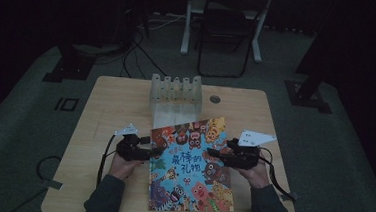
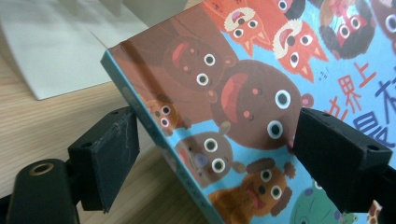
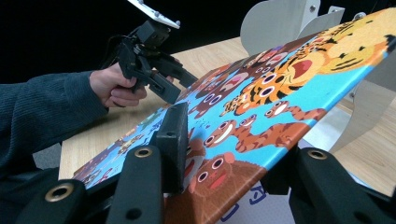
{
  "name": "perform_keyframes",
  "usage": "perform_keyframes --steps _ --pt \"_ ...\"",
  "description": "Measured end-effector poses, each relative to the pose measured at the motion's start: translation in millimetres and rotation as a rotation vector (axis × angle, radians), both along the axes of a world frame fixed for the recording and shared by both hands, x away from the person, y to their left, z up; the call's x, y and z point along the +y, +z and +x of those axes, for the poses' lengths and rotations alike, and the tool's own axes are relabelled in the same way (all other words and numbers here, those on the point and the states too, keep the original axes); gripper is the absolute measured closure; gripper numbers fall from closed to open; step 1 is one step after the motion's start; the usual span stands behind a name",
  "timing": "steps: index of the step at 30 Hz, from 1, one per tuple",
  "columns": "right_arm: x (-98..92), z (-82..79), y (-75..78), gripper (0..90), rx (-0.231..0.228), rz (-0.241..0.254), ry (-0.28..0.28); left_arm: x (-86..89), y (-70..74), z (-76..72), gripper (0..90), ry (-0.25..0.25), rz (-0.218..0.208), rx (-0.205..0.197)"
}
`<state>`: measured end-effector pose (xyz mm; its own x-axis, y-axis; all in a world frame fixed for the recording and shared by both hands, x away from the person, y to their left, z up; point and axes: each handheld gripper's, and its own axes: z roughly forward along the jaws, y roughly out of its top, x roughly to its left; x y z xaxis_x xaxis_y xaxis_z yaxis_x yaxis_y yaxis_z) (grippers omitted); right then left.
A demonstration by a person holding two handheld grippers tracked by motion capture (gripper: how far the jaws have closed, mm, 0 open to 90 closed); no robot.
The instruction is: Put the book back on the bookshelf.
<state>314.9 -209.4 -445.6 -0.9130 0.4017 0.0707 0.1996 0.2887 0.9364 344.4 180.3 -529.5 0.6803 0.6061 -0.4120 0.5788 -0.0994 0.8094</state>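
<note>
With the right gripper (image 3: 219,163) pinching the picture book (image 1: 192,164) and the left gripper's (image 2: 215,154) fingers spread around its spine, the book could slip down.

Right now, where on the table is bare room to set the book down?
The table is bare wood left of the white rack, beyond the left gripper. A narrower bare strip lies right of the rack, behind the right gripper. The middle is crowded: the picture book lies against the rack's base.
</note>
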Motion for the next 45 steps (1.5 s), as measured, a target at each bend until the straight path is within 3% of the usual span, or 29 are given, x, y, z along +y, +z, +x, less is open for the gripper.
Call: perform_keyframes --steps 9,13,16,23,28,35,42,45 --pt "-2.7 0.0 -1.4 59.5 0.003 0.008 0.006 1.7 -0.2 1.4 15.6 -0.053 -0.036 0.038" --pt "-5.5 -0.3 -1.0 59.8 0.01 0.005 0.01 1.5 2.2 -1.5 16.9 -0.055 -0.03 0.027" --pt "-7.2 -0.4 -0.2 60.1 0.014 0.007 0.011 0.5 5.4 -3.8 18.2 -0.05 -0.011 0.004" --pt "-13.0 -3.2 3.3 61.8 0.006 0.01 0.03 0.5 18.4 -9.0 22.2 -0.04 -0.016 -0.05" --pt "-17.6 -2.6 5.5 61.9 0.009 0.007 0.01 0.9 32.0 -13.3 25.9 -0.018 0.008 -0.114" --pt "-19.4 -0.1 6.1 60.7 0.009 0.001 -0.016 1.9 45.1 -18.3 28.3 0.004 0.011 -0.166" --pt "-25.2 0.3 5.2 58.1 0.006 -0.02 -0.048 -0.7 68.9 -32.7 33.1 0.027 0.017 -0.265" --pt "-26.6 0.6 5.8 54.9 -0.014 -0.045 -0.084 -4.2 79.8 -39.7 35.6 0.038 0.039 -0.316"
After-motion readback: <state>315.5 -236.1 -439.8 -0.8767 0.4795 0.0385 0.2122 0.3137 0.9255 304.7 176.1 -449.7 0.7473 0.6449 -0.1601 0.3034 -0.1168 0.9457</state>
